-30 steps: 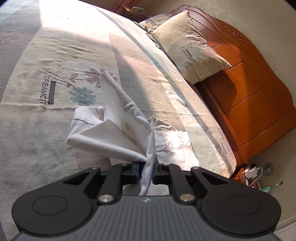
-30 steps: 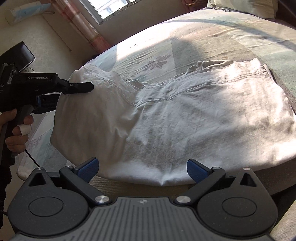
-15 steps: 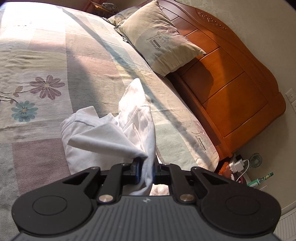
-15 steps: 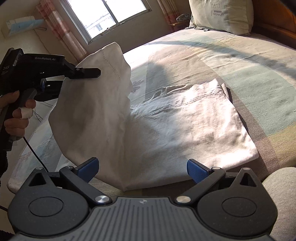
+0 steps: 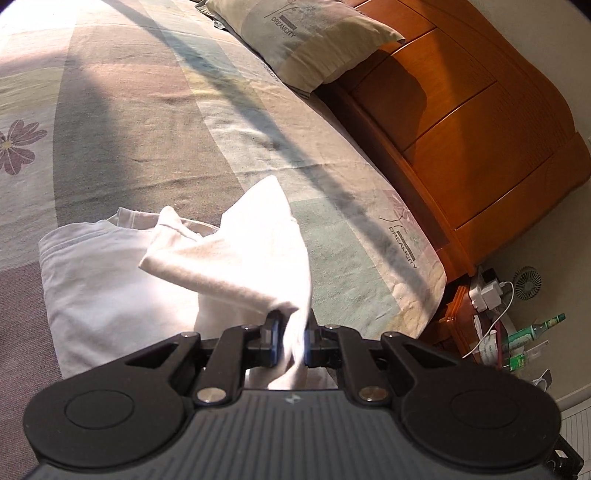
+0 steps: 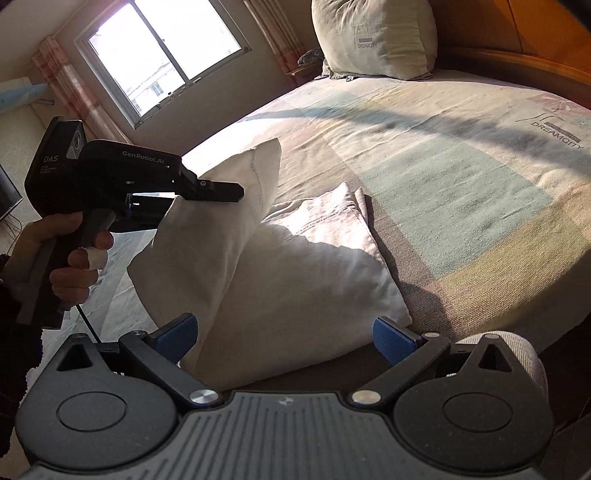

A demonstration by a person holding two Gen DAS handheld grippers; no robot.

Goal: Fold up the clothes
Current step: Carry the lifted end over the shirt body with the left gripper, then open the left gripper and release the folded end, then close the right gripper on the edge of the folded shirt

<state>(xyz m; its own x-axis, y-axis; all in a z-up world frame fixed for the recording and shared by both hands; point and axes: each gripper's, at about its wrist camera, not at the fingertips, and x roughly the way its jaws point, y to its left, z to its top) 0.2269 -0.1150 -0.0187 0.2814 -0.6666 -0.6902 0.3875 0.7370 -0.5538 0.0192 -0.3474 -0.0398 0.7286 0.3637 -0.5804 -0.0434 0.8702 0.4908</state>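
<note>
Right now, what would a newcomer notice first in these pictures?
First, the white garment near the edge of the bed; the left gripper is shut on one edge and lifts it over the flat part. Next, the right gripper low in front, its blue fingers wide apart and holding nothing. Behind, a pillow leans on the orange wooden headboard.

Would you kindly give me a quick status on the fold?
Left gripper shut on white garment, one side lifted. Right gripper open, empty. Rest lies on bed. Nothing in the way.
</note>
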